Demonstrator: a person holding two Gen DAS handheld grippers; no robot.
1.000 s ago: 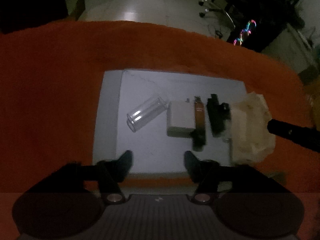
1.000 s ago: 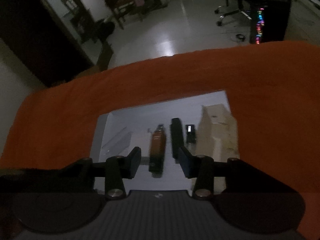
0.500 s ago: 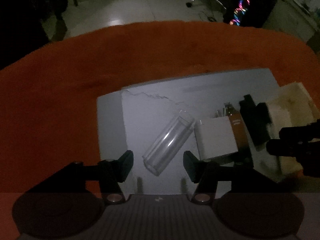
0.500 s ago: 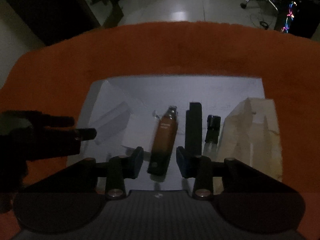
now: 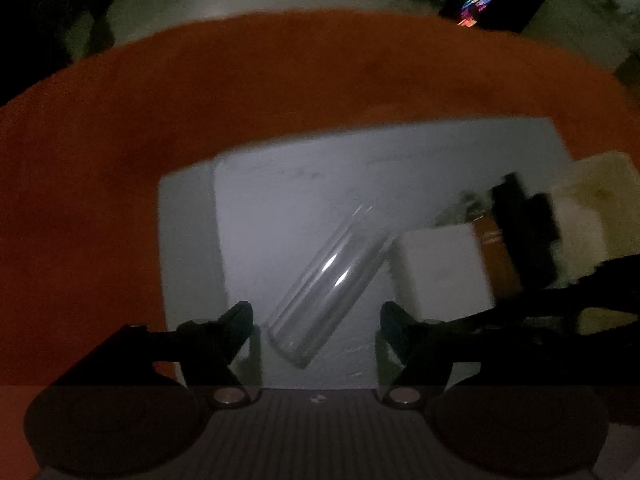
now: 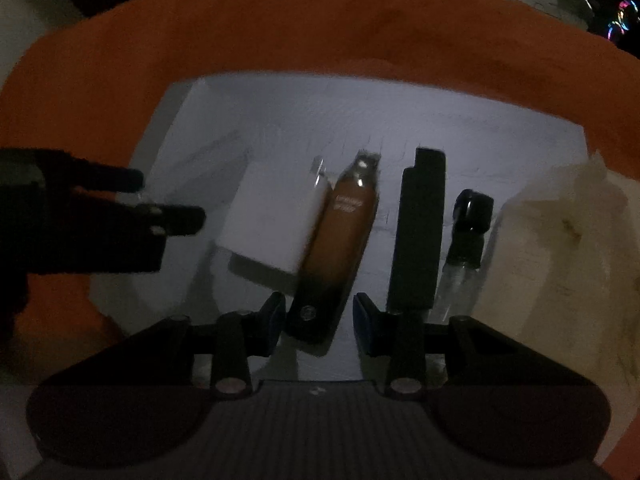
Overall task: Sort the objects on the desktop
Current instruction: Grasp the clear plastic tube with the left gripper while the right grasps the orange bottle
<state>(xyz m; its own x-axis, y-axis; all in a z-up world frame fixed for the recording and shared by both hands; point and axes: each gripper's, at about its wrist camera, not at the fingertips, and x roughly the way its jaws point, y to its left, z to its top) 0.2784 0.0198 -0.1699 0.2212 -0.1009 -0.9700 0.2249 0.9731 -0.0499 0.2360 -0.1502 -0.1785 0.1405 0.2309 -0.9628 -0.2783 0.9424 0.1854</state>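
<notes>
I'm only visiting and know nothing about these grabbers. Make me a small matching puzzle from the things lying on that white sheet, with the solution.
Things:
1. clear tube
2. brown bottle
3. white block
4. black bar

Places:
A. between the brown bottle and the small vial
B. lying slanted, its near end between the left gripper's open fingers
C. near end between the right gripper's open fingers
D. against the brown bottle's left side

Pairs: 1-B, 2-C, 3-D, 4-A

left tongs (image 5: 316,318): jaws spread, low, empty | right tongs (image 6: 320,314): jaws spread, low, empty
</notes>
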